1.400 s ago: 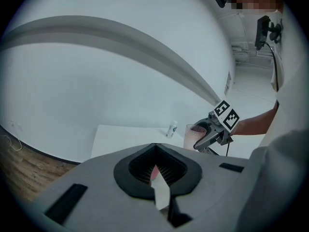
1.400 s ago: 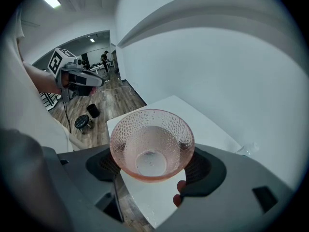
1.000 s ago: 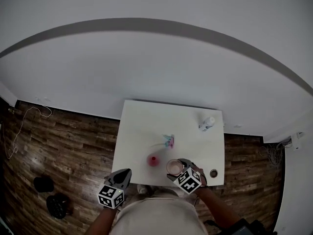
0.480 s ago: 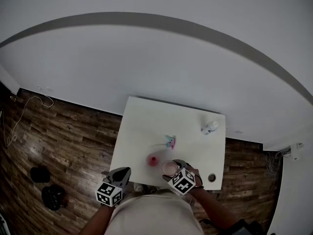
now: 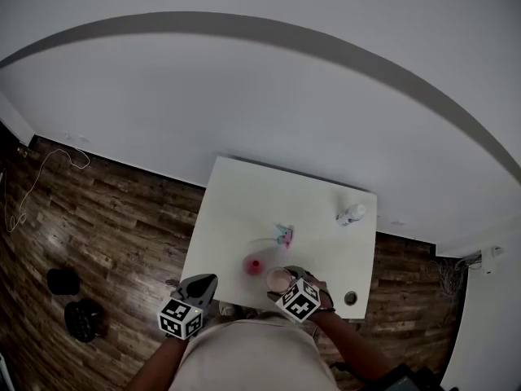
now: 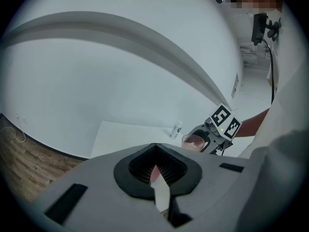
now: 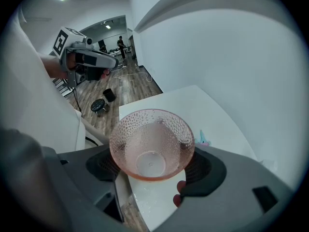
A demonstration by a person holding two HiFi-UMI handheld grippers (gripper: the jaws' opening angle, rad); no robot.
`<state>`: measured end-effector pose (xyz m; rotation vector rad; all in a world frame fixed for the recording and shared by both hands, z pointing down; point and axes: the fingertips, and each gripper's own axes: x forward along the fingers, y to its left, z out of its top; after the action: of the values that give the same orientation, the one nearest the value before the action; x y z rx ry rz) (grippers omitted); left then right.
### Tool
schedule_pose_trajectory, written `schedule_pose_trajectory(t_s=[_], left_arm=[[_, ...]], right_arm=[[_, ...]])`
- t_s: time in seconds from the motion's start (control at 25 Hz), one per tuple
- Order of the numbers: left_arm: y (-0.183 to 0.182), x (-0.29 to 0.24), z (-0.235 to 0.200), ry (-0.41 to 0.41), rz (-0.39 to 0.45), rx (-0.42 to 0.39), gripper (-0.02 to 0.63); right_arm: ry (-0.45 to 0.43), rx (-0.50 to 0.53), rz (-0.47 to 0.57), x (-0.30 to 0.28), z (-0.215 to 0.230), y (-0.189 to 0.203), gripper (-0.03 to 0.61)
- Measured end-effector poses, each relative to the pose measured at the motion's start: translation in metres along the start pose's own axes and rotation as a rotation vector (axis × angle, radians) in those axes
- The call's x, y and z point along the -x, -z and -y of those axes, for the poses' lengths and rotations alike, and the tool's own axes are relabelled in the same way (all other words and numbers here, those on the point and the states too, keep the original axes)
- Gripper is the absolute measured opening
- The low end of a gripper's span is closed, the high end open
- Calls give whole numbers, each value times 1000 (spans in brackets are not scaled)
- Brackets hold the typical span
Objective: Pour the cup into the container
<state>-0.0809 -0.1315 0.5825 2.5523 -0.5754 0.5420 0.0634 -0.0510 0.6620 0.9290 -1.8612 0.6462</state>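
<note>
The right claw (image 7: 155, 167) is clenched round the pink cup (image 7: 151, 139) and holds it about upright, I think so that nothing spills. The cup is over the counter's (image 5: 244, 202) near edge, just beside the red container (image 5: 254, 265). The left claw (image 6: 157, 177), closed and empty, hangs aside off the counter. Both forearms reach forward, low.

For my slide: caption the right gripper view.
Right gripper clamps a pink dimpled cup over the white table.
</note>
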Motion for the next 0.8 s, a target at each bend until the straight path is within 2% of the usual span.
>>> schedule_pose_trajectory(t_s=[0.8], left_arm=[[9,2,-6,-43,5,24,11]], right_arm=[[-86,63,-107,-29,-3,5,370]])
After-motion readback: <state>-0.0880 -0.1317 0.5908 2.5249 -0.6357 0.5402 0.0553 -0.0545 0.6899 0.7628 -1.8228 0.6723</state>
